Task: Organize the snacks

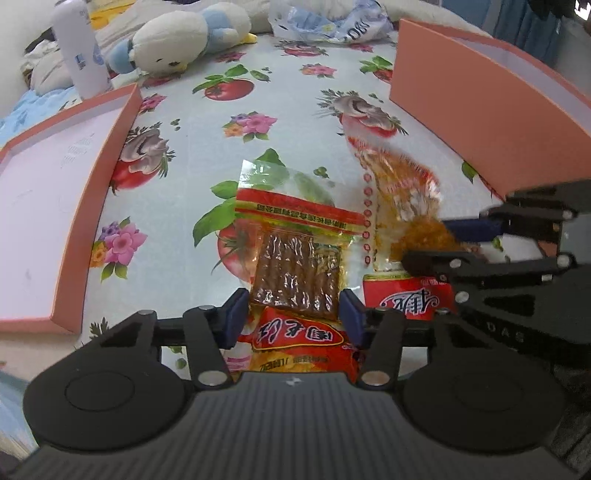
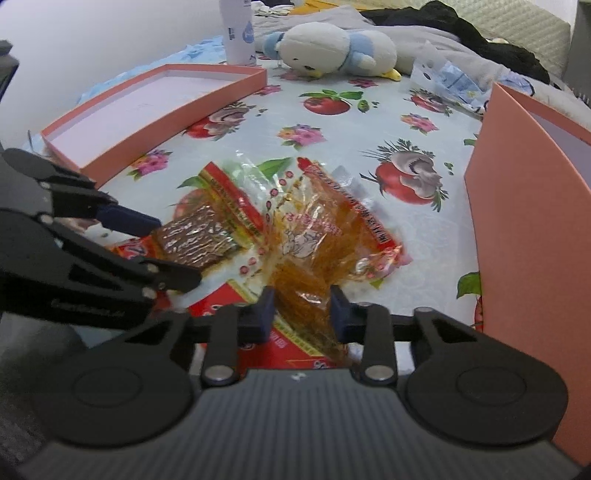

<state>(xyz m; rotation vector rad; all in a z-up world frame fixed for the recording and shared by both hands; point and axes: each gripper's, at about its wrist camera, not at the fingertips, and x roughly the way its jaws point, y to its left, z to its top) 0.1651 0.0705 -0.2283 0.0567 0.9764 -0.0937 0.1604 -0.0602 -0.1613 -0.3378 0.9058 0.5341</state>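
Two light, crinkly, slippery packets: left gripper (image 1: 293, 314) straddles brown-strip packet (image 1: 295, 273), right gripper (image 2: 301, 314) orange packet (image 2: 314, 254); closure unclear, pinch sealed edges.

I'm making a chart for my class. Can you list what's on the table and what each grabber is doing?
left gripper: fingers either side of brown-sticks snack pack
right gripper: fingers either side of orange snack pack
boxes: shallow pink lid on left, deep pink box on right
also there: stuffed toy, white bottle
table cover: fruit-and-flower cloth
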